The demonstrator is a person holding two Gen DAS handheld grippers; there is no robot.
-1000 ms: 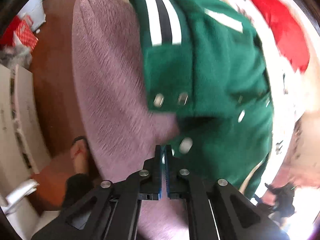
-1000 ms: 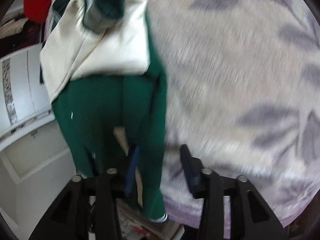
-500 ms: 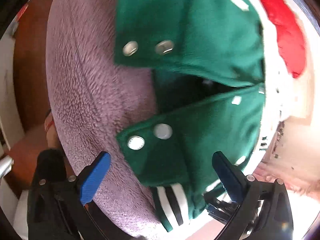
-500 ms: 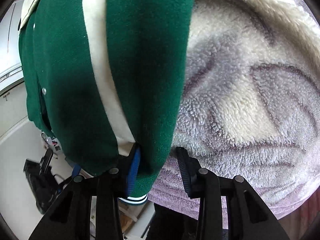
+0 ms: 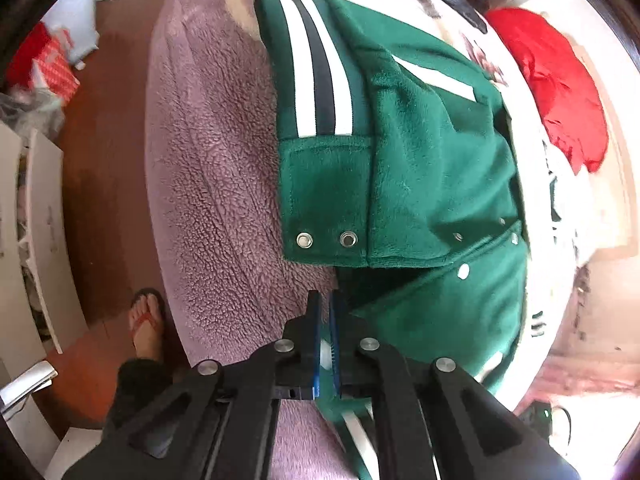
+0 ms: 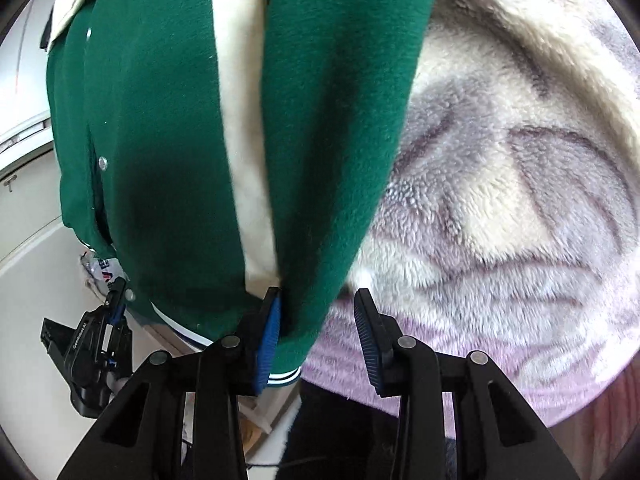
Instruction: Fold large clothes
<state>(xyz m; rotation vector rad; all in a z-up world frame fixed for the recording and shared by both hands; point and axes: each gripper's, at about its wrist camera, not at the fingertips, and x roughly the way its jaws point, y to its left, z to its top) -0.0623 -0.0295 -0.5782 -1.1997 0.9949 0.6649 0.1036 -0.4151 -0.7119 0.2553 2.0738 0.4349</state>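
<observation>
Both grippers now have the green fleece varsity jacket with white-and-navy striped trim (image 5: 420, 168), which lies on the mauve plush blanket (image 5: 216, 200). The left gripper (image 5: 325, 312), spread wide half a second ago, has snapped shut on the jacket's hem, so a fold looks ready to begin. It points steeply down. The right gripper (image 6: 318, 320) stands half-spread with a jacket edge between its jaws, only the left pad touching.
</observation>
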